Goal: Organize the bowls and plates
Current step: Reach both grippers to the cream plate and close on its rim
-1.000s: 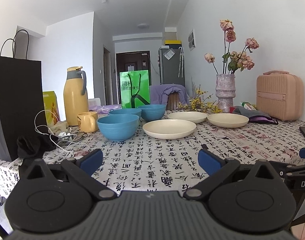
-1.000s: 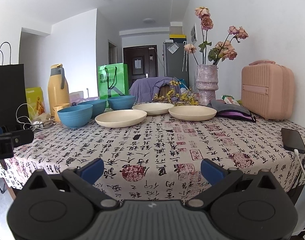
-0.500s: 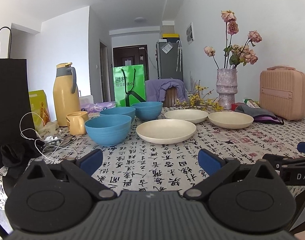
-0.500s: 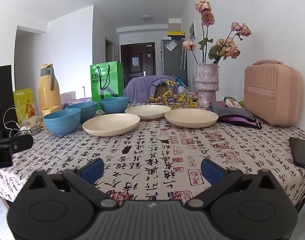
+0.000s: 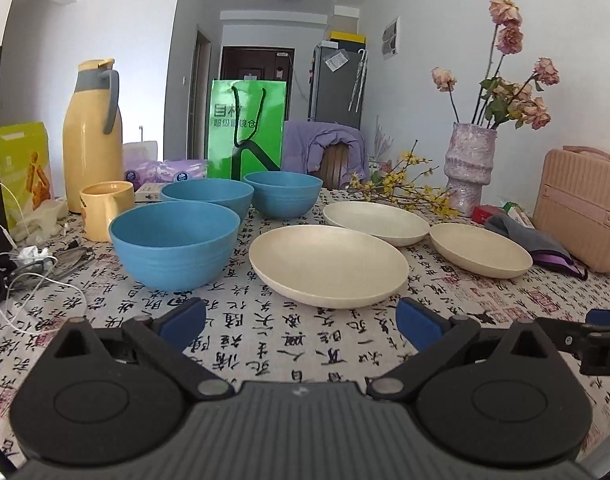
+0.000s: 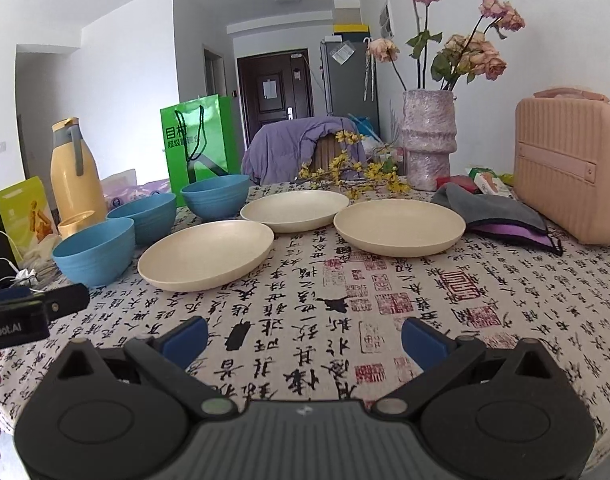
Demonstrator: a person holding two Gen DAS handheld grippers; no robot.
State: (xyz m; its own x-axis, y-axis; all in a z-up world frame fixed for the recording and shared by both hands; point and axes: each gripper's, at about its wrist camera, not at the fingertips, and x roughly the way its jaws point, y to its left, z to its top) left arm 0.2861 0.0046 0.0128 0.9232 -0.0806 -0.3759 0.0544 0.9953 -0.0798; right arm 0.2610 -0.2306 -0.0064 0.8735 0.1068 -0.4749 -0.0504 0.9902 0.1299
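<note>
Nothing looks sorted yet from where I stand: three blue bowls and three cream plates each sit on their own patch of the printed tablecloth (image 5: 265, 344), none nested or stacked. Going left to right ahead of the left gripper (image 5: 301, 320), whose jaws stand wide with nothing between them, the nearest blue bowl (image 5: 174, 246) sits just beyond and a little outside its left fingertip, with the second blue bowl (image 5: 207, 197) behind it and the third blue bowl (image 5: 282, 193) farther back toward the middle. Almost straight ahead of the gap between the jaws lies the nearest cream plate (image 5: 328, 265), close to the tips but apart from them; past it and to the right is the far cream plate (image 5: 375, 222), then the right-hand cream plate (image 5: 480, 249), well outside the right fingertip. The right gripper (image 6: 304, 340) is also spread wide and empty, hovering over bare cloth; from its side the right-hand cream plate lies ahead between its jaws and a little to the right, well apart, and the bowls lie far off past its left finger. The yellow cup (image 5: 105, 210) and the vase (image 5: 469, 168) stand clear of the dishes. I'd judge the whole job is still ahead: gathering the bowls into one nest and the plates into one pile, with the first grasp not yet made.
</note>
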